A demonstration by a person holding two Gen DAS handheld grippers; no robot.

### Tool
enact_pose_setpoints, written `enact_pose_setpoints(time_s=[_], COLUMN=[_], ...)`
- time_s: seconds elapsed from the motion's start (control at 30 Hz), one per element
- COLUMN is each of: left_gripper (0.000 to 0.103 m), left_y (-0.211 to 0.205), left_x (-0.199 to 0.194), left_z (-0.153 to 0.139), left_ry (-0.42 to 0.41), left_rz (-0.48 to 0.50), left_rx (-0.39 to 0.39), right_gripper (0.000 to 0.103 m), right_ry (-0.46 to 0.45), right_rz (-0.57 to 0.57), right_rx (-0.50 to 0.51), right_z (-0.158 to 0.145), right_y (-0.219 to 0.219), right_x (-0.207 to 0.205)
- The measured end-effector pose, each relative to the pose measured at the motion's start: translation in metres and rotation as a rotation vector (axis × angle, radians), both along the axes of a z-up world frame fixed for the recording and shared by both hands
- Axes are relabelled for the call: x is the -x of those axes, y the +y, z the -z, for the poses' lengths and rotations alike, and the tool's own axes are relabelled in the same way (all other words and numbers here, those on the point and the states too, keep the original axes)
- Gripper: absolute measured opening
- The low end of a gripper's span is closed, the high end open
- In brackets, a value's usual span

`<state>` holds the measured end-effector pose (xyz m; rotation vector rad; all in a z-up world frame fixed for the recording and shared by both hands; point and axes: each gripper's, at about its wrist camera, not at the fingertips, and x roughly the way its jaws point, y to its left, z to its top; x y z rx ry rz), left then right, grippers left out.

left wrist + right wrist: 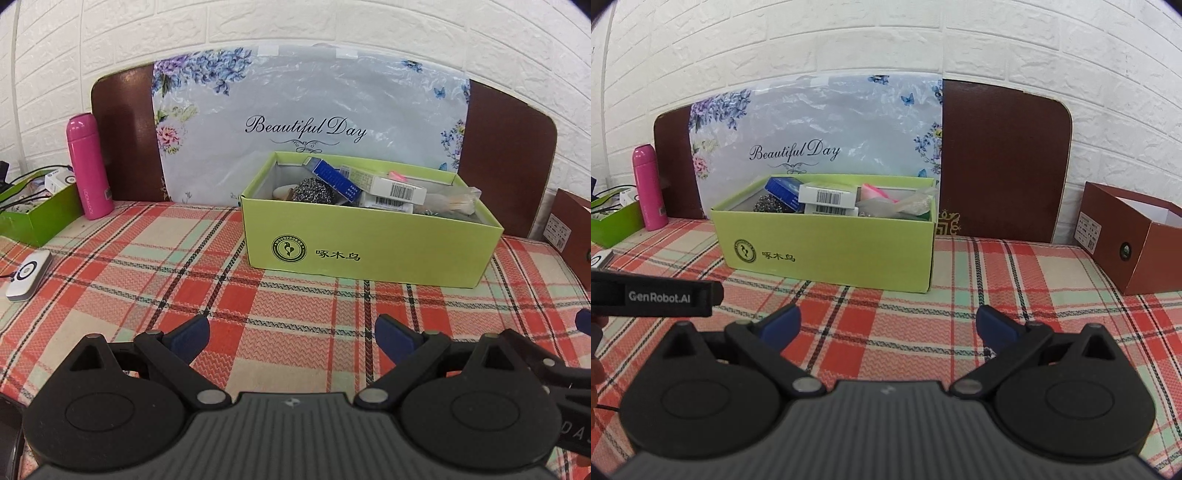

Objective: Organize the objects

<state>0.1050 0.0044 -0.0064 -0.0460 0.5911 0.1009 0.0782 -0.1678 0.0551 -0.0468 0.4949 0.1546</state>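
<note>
Jaws spread wide on both the left gripper [291, 334] and right gripper [888, 325], empty, facing the green box [369, 247] of light, stiff cartons [397, 188], best pinched across their flat sides.

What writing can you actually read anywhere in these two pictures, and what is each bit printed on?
"Beautiful Day": floral sheet against the wall.
"啄木鸟", beside a round "WOODPECKER" logo: front of the green box.
"GenRobot.AI": side of the left gripper.
"LOCK&LOCK", only just readable: pink flask.
Too small or blurred: barcoded cartons in the green box, the label on the brown box.
</note>
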Motion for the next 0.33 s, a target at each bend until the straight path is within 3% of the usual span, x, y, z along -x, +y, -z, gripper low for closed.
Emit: enact_pose_setpoints(time_s=[0.33], left_gripper=[0.099], left_y=[0.002], left_x=[0.027], left_z=[-0.009], left_ry=[-0.031], left_rz=[0.018], left_rx=[0.001], right_gripper=[0.103], right_ry=[-0.021], right_rz=[0.021], right_rx=[0.005], right_z=[-0.010], right_y=[0.002], right_x=[0.021])
